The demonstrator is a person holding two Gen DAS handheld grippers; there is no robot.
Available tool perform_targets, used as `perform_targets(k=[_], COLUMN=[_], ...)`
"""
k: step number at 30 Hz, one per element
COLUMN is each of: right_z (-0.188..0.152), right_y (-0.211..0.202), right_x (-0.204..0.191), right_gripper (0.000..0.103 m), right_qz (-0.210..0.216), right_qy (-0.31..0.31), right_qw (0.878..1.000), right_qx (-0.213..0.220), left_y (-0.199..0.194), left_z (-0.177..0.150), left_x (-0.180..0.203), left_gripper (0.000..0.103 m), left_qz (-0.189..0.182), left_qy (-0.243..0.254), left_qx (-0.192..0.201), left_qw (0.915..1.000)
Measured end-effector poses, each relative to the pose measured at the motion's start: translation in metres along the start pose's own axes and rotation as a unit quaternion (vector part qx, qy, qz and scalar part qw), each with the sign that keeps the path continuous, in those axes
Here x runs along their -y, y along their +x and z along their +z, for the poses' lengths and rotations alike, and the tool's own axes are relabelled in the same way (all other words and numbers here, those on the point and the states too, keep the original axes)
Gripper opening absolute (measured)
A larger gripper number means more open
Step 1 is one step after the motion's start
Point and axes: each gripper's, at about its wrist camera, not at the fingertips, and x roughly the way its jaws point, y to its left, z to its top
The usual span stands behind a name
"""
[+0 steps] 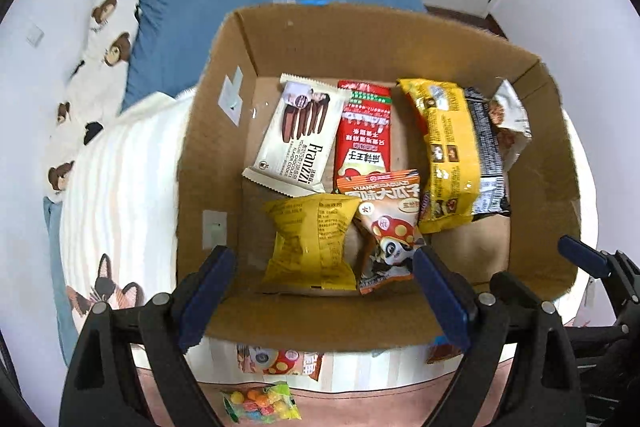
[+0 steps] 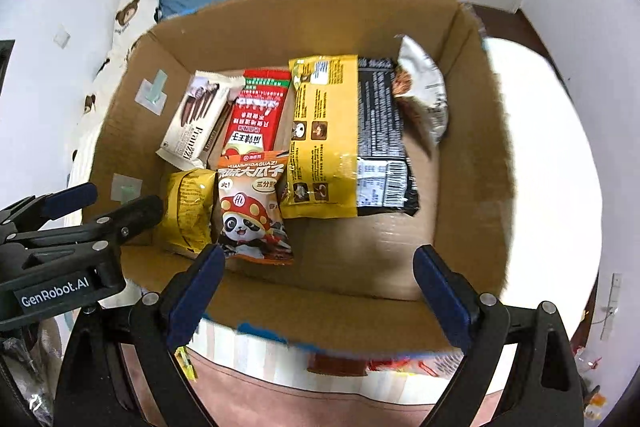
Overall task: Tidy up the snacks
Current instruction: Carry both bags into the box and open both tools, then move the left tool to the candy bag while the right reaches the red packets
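An open cardboard box holds several snack packs: a white Franzzi cookie pack, a red pack, a small yellow bag, an orange panda seed bag, a large yellow pack, a black pack and a silver bag. My left gripper is open and empty over the box's near edge. My right gripper is open and empty beside it; one of its fingertips shows in the left wrist view.
The box stands on a bed with a striped blanket. A bag of coloured candies, another panda bag and more packs lie in front of the box. A blue pillow and a bear pillow lie behind.
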Motion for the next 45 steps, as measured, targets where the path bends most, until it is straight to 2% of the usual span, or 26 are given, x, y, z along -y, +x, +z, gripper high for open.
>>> perform_targets(k=[8, 19, 26, 29, 32, 36, 39, 42, 45], right_z=[-0.038, -0.087, -0.105, -0.112, -0.123, -0.139, -0.148, -0.154, -0.151], right_y=[-0.040, -0.113, -0.144, -0.141, -0.118, -0.055, -0.001, 0.047, 0.081], right_x=[-0.004, -0.011, -0.013, -0.007, 0.007, 0.030, 0.041, 0.044, 0.040], right_gripper=[0.097, 0.097, 0.097, 0.100, 0.100, 0.100, 0.100, 0.100, 0.100], right_qz=[-0.007, -0.013, -0.001, 0.013, 0.024, 0.042, 0.051, 0.044, 0.031], right_qy=[-0.009, -0.017, -0.017, -0.003, 0.024, 0.066, 0.093, 0.109, 0.112], right_qw=[0.998, 0.991, 0.987, 0.988, 0.992, 0.996, 0.994, 0.992, 0.991], right_qx=[0.058, 0.135, 0.161, 0.151, 0.122, 0.045, -0.012, -0.048, -0.061], left_y=[-0.048, -0.122, -0.145, -0.140, -0.120, -0.068, -0.025, 0.014, 0.045], left_z=[-0.040, -0.086, -0.100, -0.109, -0.122, -0.147, -0.173, -0.197, -0.212], left_x=[0.008, 0.020, 0.016, 0.008, -0.004, -0.033, -0.055, -0.072, -0.085], left_gripper=[0.092, 0.092, 0.092, 0.092, 0.092, 0.092, 0.092, 0.092, 0.092], left_qz=[0.005, 0.006, -0.009, -0.006, 0.001, 0.022, 0.036, 0.044, 0.036], left_qy=[0.009, 0.025, 0.020, 0.014, 0.013, 0.000, -0.010, -0.013, -0.033], left_qx=[0.074, 0.172, 0.189, 0.179, 0.158, 0.087, 0.028, -0.030, -0.075], left_qw=[0.9972, 0.9848, 0.9818, 0.9838, 0.9873, 0.9960, 0.9989, 0.9985, 0.9960])
